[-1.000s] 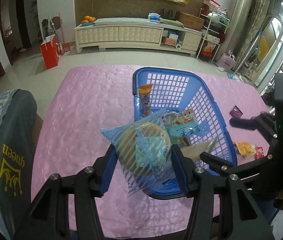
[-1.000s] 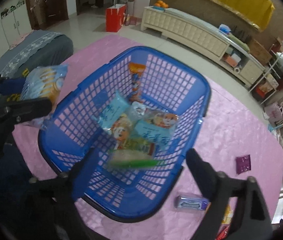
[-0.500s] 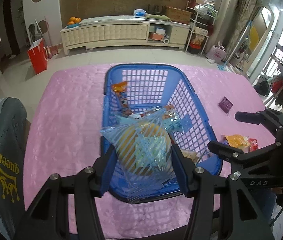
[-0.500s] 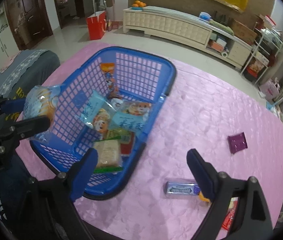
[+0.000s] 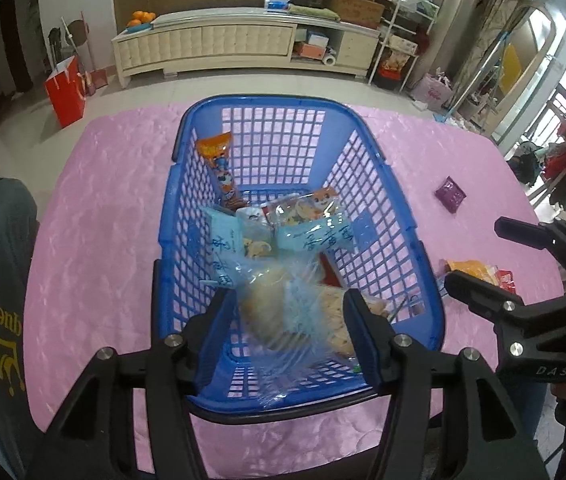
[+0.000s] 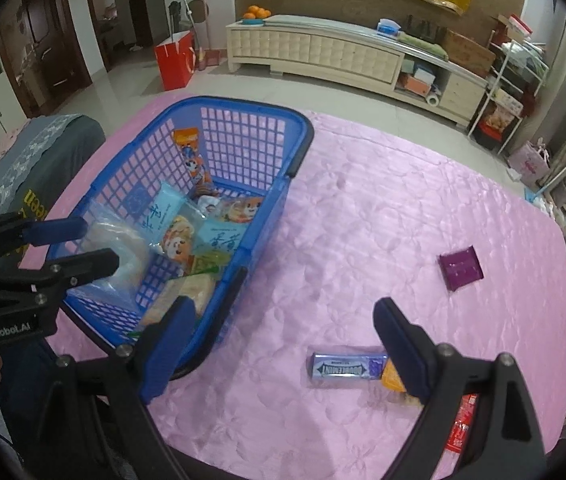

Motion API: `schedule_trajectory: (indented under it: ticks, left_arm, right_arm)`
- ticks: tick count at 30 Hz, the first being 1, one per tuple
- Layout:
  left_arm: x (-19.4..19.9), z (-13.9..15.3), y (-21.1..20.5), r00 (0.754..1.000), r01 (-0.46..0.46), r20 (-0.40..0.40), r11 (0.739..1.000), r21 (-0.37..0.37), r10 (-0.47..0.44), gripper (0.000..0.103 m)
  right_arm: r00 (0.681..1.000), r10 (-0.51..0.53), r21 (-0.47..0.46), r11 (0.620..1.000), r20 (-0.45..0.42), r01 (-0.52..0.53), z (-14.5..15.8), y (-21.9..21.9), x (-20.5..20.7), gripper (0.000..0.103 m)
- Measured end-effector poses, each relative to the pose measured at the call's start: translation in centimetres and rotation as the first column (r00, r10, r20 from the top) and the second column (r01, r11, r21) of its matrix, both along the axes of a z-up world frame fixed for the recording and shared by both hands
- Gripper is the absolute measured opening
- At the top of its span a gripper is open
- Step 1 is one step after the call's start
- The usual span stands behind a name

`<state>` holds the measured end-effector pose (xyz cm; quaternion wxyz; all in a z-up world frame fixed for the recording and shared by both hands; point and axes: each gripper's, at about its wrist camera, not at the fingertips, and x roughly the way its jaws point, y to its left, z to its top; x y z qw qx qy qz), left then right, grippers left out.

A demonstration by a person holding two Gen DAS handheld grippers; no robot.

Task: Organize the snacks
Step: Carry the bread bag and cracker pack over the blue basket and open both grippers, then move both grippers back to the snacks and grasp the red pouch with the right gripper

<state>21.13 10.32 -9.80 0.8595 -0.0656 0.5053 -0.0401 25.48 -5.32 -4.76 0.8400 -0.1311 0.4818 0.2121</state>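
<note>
While left gripper (image 5: pixel 289 322) jaws widened | striped packet (image 5: pixel 283 312) between | above basket (image 5: pixel 367 136)

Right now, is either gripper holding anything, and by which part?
Right gripper: empty. Left gripper's jaws have just been opening; the striped snack bag between them is blurred, apparently dropping into the basket.

The left gripper (image 5: pixel 289 316) fills the bottom centre of its own view, pointing steeply down, and reaches in from the left edge of the right wrist view. Its jaws have just been opening, with a blurred clear snack bag (image 5: pixel 283 312) between them. The right gripper (image 6: pixel 283 336) sits at the bottom of its frame, jaws spread wide and holding nothing.
</note>
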Motion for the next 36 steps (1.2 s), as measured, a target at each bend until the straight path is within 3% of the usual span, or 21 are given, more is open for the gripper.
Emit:
schedule_trajectory:
  ticks: [1, 9, 19, 28, 36]
  left_arm:
    - [-0.1, 0.2, -0.2, 1.000, 0.007, 0.006, 1.000, 0.001, -0.007, 0.063]
    - [-1.0, 2.8, -2.5, 0.997, 0.046, 0.066, 0.999, 0.020, -0.047, 0.066]
    - [-1.3, 4.8, -9.4, 0.986, 0.137, 0.093, 0.989, 0.058, -0.142, 0.067]
    - [-0.3, 4.2, -16.7, 0.967, 0.237, 0.070, 0.967, 0.092, -0.244, 0.067]
    - [1.0, 1.6, -21.6, 0.953, 0.300, 0.012, 0.948, 0.106, -0.303, 0.067]
  right_arm:
    - [1.000, -0.003, 0.003, 1.000, 0.002, 0.003, 0.1, -0.2, 0.0, 0.093]
    - [0.999, -0.035, 0.036, 0.999, 0.030, 0.034, 1.7, -3.0, -0.8, 0.093]
    - [0.992, -0.109, 0.035, 0.994, 0.060, 0.107, 3.0, -9.9, -1.9, 0.093]
    - [0.981, -0.190, 0.036, 0.981, 0.040, 0.188, 1.7, -17.1, -1.7, 0.093]
    - [0.976, -0.218, 0.023, 0.976, -0.012, 0.218, -1.1, -21.0, -1.2, 0.093]
